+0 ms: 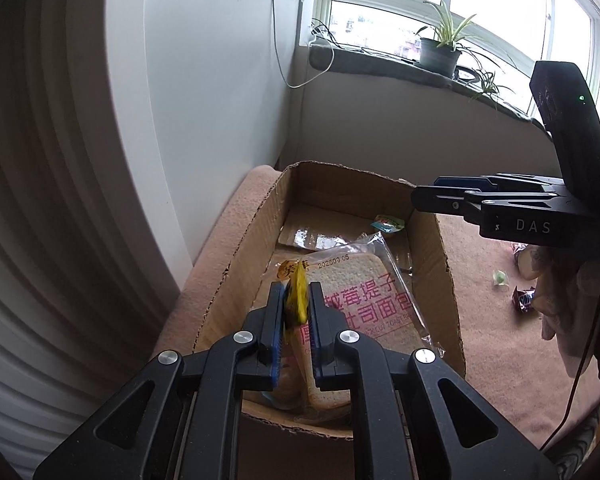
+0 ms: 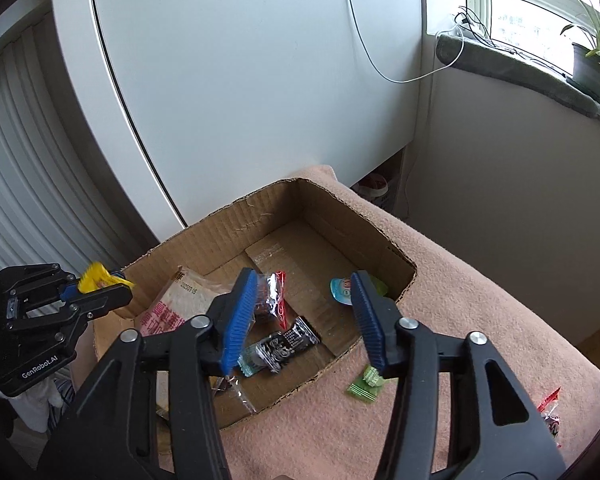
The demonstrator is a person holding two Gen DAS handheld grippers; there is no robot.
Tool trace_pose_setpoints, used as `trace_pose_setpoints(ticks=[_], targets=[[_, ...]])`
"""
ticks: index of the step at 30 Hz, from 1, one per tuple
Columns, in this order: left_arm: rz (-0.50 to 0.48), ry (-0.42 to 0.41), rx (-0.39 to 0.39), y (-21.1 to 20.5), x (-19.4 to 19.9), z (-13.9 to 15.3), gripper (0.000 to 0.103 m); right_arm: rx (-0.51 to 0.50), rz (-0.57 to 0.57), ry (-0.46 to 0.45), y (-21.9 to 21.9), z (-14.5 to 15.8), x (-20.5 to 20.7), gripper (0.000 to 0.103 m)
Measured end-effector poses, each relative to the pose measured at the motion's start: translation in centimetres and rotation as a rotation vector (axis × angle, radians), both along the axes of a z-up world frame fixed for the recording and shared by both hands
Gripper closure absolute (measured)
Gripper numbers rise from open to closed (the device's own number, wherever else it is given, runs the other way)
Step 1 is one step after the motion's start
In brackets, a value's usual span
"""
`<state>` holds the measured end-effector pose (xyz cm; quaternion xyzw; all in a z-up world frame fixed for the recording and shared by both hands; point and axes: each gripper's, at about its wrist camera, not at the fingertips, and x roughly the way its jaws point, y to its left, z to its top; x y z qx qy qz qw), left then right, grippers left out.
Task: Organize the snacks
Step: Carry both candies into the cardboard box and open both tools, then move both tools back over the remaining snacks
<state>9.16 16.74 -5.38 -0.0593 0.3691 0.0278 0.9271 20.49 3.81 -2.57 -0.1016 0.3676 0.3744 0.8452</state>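
An open cardboard box [image 1: 448,280] [image 2: 236,208] stands on a pinkish blanket. Inside lie a packet of sliced bread [image 1: 364,292] [image 2: 168,304], a red-and-clear wrapped snack [image 2: 274,296], a black wrapped snack [image 2: 280,346] and a small blue-lidded jelly cup [image 1: 388,224] [image 2: 342,290]. My left gripper [image 1: 296,304] [image 2: 112,280] hangs over the box's near-left side, shut on a yellow snack packet [image 1: 298,296] [image 2: 96,276]. Over the middle of the box my right gripper [image 2: 304,280] [image 1: 428,190] stands open, with nothing between its blue pads.
A green candy [image 2: 366,382] [image 1: 500,277] lies on the blanket [image 2: 460,280] just outside the box, with a dark red bar [image 1: 524,300] and a red wrapper [image 2: 550,404] further right. White wall behind, ribbed panel on the left, and a potted plant [image 1: 440,52] on the windowsill.
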Motion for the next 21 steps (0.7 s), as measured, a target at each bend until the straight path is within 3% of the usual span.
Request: trace_pose_setpoints(ticks=[7, 10, 18, 19, 21], targets=[[-0.003, -0.012, -0.010, 0.0, -0.2, 0.5, 0.080, 0.012, -0.015, -0.004, -1.0, 0.5, -0.3, 0.046], [-0.007, -0.017, -0.011, -0.2, -0.2, 0.8, 0.080, 0.018, -0.023, -0.019, -1.5, 0.7, -0.7, 0.032], [-0.022, -0.033, -0.021, -0.9, -0.3, 1.5, 0.078, 0.029, -0.050, -0.053, -4.4, 2.3, -2.0, 0.032], [-0.025, -0.036, -0.024, -1.1, -0.4, 1.7, 0.074, 0.028, -0.059, -0.058, -5.1, 2.5, -2.2, 0.030], [-0.034, -0.044, -0.030, -1.5, -0.5, 1.9, 0.066, 0.031, -0.081, -0.075, -6.5, 2.9, -2.5, 0.014]])
